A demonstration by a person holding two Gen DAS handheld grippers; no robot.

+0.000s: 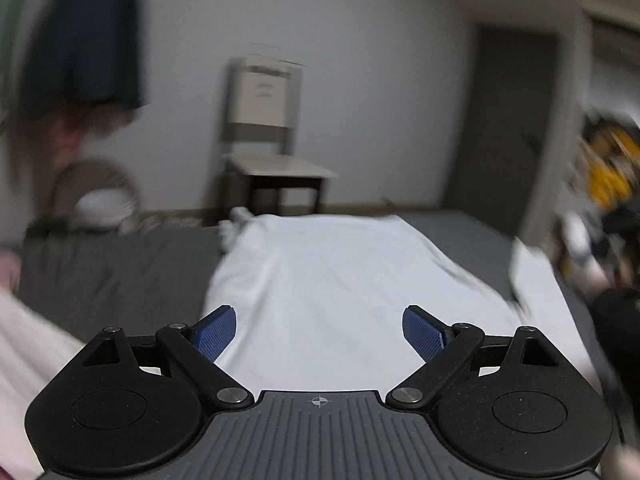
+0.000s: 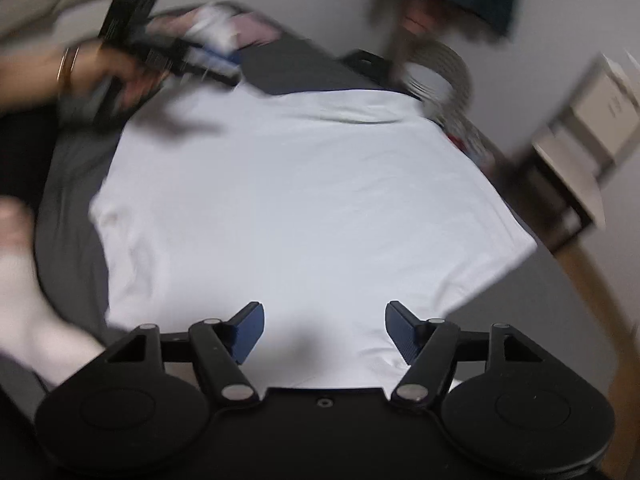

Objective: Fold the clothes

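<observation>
While the white garment (image 2: 304, 200) lies spread flat on the grey bed (image 1: 112, 268), the left claw (image 1: 319, 334) and right claw (image 2: 324, 330) hover over its near edge, both wide open and empty; beyond it stands a chair (image 1: 268, 140).

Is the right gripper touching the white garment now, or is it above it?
Cannot tell. In the right wrist view the right gripper has its jaws open over the white garment, nothing between them, but this view shows neither contact nor a gap plainly.
</observation>
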